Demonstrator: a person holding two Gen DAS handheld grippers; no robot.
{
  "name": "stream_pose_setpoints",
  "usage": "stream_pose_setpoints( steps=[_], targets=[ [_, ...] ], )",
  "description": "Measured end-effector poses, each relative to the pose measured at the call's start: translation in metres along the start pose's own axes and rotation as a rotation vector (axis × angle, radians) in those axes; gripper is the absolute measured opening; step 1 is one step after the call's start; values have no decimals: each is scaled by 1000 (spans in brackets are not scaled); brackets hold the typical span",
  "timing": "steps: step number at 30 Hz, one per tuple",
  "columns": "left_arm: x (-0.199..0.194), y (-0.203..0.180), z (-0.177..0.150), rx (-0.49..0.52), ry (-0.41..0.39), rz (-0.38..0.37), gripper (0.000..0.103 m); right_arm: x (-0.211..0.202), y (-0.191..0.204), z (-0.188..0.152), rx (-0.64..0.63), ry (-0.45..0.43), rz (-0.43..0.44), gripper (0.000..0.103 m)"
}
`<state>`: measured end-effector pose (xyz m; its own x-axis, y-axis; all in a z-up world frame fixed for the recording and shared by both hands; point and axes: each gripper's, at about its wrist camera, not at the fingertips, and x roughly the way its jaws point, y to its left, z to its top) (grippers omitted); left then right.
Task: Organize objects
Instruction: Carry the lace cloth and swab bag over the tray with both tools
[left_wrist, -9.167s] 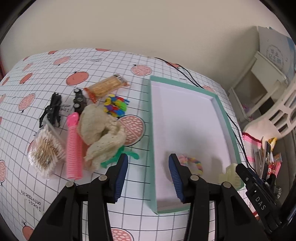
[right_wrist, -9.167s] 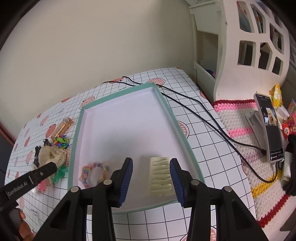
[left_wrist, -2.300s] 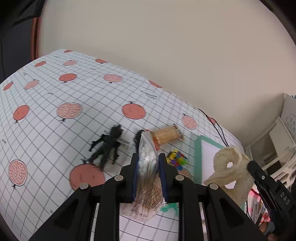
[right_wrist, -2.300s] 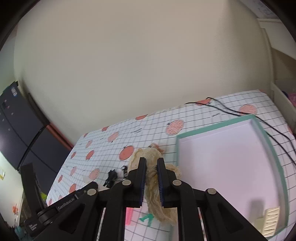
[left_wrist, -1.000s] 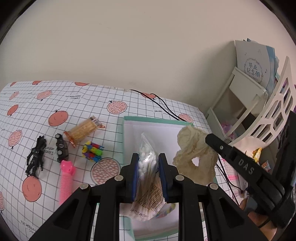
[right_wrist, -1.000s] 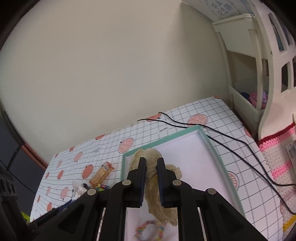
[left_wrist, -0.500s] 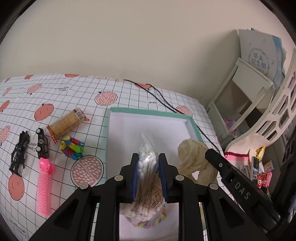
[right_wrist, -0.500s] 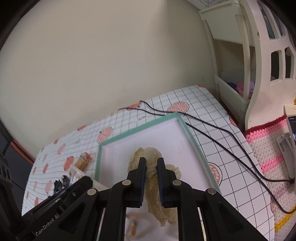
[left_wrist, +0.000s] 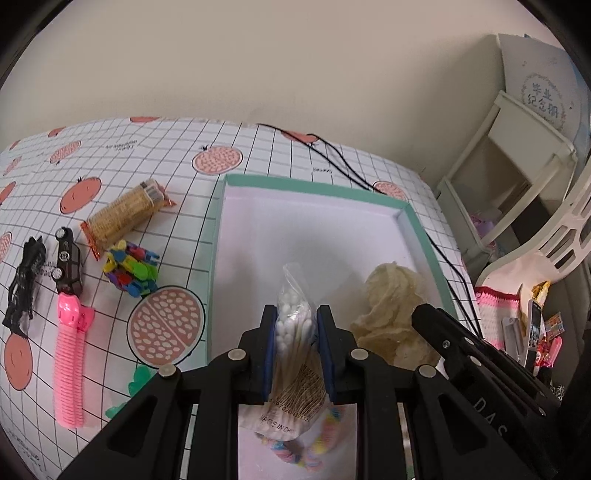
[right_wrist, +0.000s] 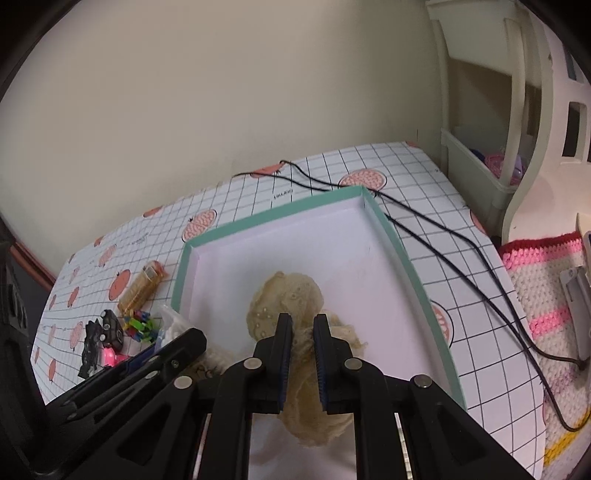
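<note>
Left wrist view: the left gripper (left_wrist: 296, 334), at lower centre of the frame, has its jaws closed narrowly on a clear bag of cotton swabs (left_wrist: 295, 332), held upright above the near end of the green-rimmed tray (left_wrist: 218, 236). Below the bag, at the bottom of the frame, a pastel bead bracelet (left_wrist: 317, 443) lies on the tray floor. A cream lace cloth (left_wrist: 391, 306) sits in the right half of the tray, with the right gripper reaching it from the lower right. On the checked tablecloth (left_wrist: 258, 155), in the left half of the frame, lie a wrapped biscuit roll (left_wrist: 125, 212), a toy car (left_wrist: 68, 260), a black figure (left_wrist: 26, 280), a heap of coloured clips (left_wrist: 131, 271), a pink hair roller (left_wrist: 68, 365) and a green clip (left_wrist: 138, 384). Right wrist view: the right gripper (right_wrist: 303, 336), at lower centre, has its jaws pinched close together on the cream lace cloth (right_wrist: 284, 306), which rests on the tray (right_wrist: 406, 266) floor. Black cables (right_wrist: 461, 251) run across the table at right.
</note>
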<state>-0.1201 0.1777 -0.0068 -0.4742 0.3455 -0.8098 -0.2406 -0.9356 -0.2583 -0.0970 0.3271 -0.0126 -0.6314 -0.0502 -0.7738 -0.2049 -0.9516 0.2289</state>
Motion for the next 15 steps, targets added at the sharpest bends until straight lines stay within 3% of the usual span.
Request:
stream_pose_setpoints(
  steps=[7, 11, 15],
  targets=[
    [1, -1, -1, 1, 20, -15, 24, 0, -2, -1, 5, 2, -7, 14],
    [-4, -2, -2, 0, 23, -27, 39, -3, -1, 1, 4, -9, -12, 14],
    [-14, 0, 0, -8, 10, -44, 40, -9, 2, 2, -6, -25, -19, 17]
  ],
)
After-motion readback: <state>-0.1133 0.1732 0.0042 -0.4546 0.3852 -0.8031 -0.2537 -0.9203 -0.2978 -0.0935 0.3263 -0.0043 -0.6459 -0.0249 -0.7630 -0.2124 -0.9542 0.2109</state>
